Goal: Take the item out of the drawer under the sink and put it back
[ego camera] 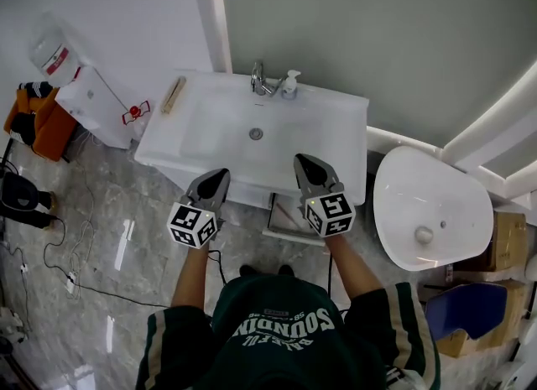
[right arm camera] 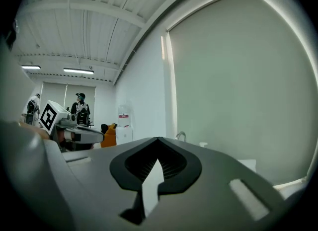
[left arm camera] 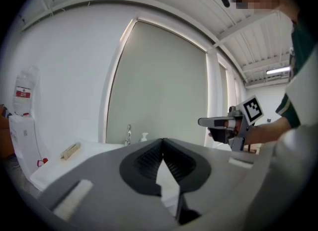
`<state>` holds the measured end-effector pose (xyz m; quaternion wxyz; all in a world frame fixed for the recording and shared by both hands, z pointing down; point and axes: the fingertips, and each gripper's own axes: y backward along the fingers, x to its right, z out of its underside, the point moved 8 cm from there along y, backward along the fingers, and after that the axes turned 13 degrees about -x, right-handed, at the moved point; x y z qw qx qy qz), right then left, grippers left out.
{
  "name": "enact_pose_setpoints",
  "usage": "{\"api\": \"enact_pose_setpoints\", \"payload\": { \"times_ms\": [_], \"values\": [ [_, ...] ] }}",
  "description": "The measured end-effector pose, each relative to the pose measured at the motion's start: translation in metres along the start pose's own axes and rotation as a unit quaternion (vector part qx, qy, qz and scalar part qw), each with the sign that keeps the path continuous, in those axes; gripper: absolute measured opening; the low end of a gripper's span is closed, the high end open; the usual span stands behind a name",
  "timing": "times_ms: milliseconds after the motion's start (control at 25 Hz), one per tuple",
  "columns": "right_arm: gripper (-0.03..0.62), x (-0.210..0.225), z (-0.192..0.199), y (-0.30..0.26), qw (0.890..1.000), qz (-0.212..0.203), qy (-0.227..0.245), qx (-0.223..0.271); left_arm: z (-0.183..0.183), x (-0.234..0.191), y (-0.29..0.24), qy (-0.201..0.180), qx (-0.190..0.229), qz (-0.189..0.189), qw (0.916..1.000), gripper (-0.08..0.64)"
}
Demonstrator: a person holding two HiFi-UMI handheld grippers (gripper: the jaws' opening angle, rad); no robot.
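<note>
Sink [ego camera: 327, 120] below me, left gripper [ego camera: 221, 175] and right gripper [ego camera: 302, 162] jaws clenched empty; item unseen, weight and hold point unjudged.

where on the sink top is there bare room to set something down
The widest bare patch is the right end of the sink top, between the basin and the right edge. A narrower strip lies left, between the wooden stick and the basin. The back rim is crowded: faucet and soap dispenser.
</note>
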<state>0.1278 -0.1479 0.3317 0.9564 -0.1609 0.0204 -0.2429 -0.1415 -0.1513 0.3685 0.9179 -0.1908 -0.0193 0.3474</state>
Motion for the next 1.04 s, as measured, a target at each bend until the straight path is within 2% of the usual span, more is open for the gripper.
{"api": "enact_pose_setpoints", "payload": {
  "times_ms": [160,1040],
  "values": [
    [0.002,-0.001,-0.006,0.007,1.000,0.016,0.008,0.024,-0.006,-0.002,0.005,-0.003,0.009,-0.005,0.9999,0.051],
    [0.002,-0.017,0.010,0.005,1.000,0.012,0.004,0.005,0.013,-0.009,0.020,0.005,-0.001,-0.009,0.9999,0.051]
  ]
}}
